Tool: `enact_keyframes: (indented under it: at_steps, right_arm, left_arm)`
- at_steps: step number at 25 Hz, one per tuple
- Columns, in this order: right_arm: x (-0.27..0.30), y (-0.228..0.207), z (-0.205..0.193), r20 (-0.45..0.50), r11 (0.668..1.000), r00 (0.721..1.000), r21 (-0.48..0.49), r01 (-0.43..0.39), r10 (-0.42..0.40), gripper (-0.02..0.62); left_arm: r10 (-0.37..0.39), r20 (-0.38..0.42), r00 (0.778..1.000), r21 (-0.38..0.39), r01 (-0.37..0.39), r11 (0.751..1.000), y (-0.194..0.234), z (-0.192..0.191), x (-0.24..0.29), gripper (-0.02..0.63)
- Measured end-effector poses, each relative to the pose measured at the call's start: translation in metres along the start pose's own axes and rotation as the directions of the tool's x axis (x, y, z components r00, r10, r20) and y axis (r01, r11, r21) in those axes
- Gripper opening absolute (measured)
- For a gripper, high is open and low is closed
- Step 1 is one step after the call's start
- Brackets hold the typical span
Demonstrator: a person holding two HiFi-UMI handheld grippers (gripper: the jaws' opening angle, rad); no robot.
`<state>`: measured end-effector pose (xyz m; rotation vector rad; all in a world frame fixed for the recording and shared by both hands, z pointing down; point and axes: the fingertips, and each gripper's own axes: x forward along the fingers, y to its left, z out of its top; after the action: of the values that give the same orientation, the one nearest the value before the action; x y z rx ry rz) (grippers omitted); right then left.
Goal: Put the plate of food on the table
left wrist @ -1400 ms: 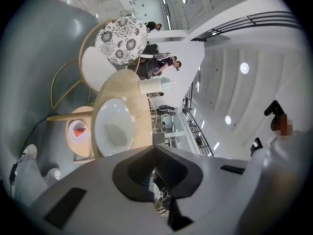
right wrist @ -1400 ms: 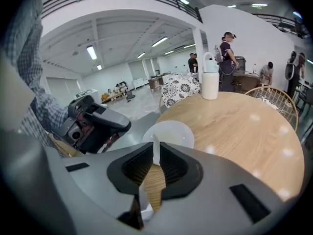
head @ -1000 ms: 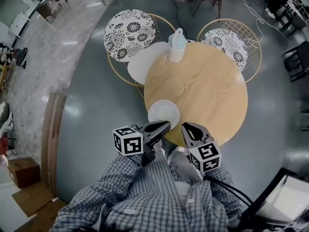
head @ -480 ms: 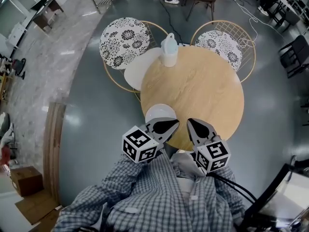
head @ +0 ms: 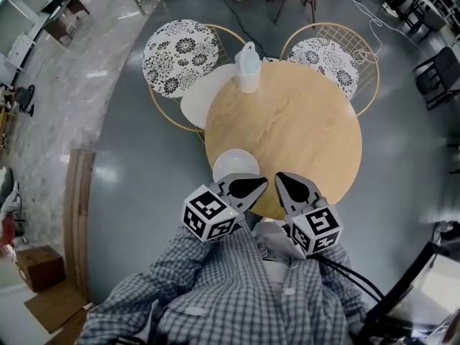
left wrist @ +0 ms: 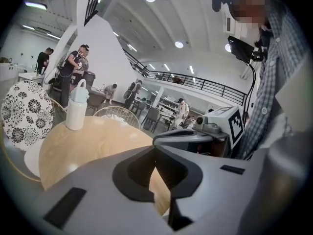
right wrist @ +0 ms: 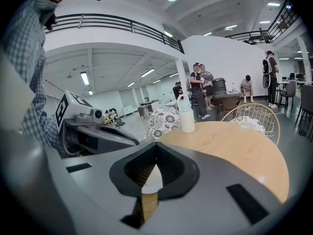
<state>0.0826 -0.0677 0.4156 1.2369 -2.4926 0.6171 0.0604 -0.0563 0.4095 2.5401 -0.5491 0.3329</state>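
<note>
Partly covered by the left gripper [head: 259, 185], the plate [head: 235, 163] seems plain white.

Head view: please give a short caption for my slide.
Left tool and right tool, both shut, near a white plate on a round wooden table.

Plate [head: 233, 165] sits at the near-left edge of the table [head: 302, 128]; jug [head: 247, 67] stands at its far edge. Left chair [head: 180, 56] and right chair [head: 329, 60] are behind the table, flanking the jug. Left gripper [head: 260, 183] and right gripper [head: 282, 180] are side by side at the near edge, beside the plate.
</note>
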Motion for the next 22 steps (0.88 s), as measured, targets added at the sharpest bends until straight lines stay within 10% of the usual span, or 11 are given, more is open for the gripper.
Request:
enact_keyframes:
  at_steps: [22]
  right_arm:
    - [0.004, 0.005, -0.006, -0.011, 0.999, 0.999, 0.018, -0.042, 0.042, 0.006]
  left_arm:
    - [0.013, -0.036, 0.999, -0.058, -0.015, 0.998, 0.004, -0.017, -0.003, 0.008]
